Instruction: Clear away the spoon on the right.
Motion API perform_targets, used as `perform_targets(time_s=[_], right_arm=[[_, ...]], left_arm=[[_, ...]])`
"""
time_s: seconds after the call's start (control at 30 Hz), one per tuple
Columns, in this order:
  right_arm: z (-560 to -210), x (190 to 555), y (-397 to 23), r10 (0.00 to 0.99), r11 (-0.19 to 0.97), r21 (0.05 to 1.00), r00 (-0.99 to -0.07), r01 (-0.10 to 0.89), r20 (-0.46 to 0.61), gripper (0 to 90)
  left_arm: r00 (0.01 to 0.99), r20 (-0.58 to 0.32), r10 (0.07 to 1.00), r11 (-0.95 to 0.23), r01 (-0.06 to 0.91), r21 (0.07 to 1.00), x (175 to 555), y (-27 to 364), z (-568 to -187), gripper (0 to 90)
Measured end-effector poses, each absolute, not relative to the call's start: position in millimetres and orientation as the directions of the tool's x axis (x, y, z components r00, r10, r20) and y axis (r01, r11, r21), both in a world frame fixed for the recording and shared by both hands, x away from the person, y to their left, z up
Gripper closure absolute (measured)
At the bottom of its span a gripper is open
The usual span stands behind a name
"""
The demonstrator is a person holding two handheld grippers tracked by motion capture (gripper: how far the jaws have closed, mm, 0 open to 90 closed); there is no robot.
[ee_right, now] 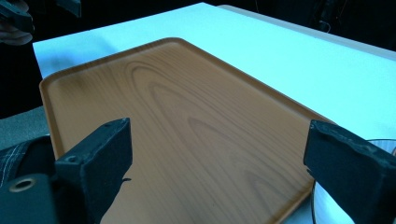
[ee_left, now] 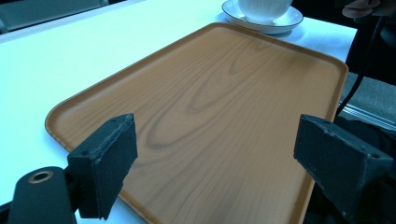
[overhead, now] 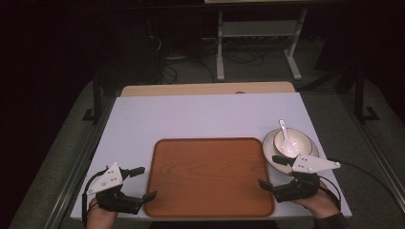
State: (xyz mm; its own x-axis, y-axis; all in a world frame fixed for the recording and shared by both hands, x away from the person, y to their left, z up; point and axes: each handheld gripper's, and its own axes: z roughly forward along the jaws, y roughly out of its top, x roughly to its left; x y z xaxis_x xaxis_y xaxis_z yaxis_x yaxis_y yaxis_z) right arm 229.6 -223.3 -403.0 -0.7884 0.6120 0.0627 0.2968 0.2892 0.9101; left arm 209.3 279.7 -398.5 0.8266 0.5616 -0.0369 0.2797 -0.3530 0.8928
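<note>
With both tongs, left (overhead: pixel 142 183) and right (overhead: pixel 271 172), spread apart and empty, we'd judge the tray (overhead: pixel 209 176) stiff, light, slick; best pinched at its raised side rims.

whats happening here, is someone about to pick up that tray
A person holds a gripper in each hand at the near edge of a white table. The left gripper and the right gripper sit at the two near corners of a wooden tray, both with jaws open and holding nothing. The tray is bare. A white bowl with a spoon in it stands on a saucer just right of the tray.
</note>
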Motion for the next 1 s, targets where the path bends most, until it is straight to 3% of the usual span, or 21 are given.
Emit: perform_targets(time_s=[1.0], right_arm=[[-384, 246, -231, 0.68, 0.272, 0.914, -0.732, 0.3, 0.038, 8.0]], left_arm=[[0.827, -0.044, 0.561, -0.348, 0.284, 0.893, 211, 279, -399, 13.1]])
